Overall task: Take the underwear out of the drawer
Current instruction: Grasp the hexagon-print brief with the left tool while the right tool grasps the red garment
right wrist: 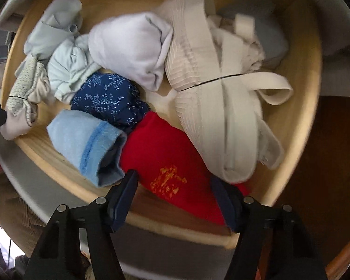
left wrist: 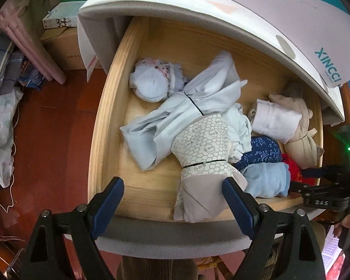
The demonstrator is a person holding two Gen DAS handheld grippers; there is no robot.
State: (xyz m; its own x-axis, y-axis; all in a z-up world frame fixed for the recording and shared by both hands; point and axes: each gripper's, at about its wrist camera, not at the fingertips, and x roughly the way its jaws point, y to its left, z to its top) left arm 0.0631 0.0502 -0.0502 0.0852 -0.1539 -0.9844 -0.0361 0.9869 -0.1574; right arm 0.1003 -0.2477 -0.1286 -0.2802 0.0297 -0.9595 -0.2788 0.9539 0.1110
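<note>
The wooden drawer [left wrist: 109, 107] is pulled open and holds several rolled garments. A honeycomb-patterned roll [left wrist: 203, 154] lies near the front, a light blue roll [left wrist: 266, 182] and a dark blue floral roll [left wrist: 263, 149] beside it. My left gripper [left wrist: 172, 191] is open above the drawer's front edge, its right finger beside the patterned roll. My right gripper [right wrist: 175, 186] is open, its fingers either side of the red roll with a gold emblem [right wrist: 165, 161]. The right gripper also shows in the left wrist view [left wrist: 315, 179] at the drawer's right end.
A white roll [right wrist: 130, 46] and beige strapped garments [right wrist: 221, 102] fill the drawer's right part. A padded patterned top [left wrist: 245, 11] overhangs the drawer's back. Cardboard boxes [left wrist: 63, 44] and bags stand on the red floor at left.
</note>
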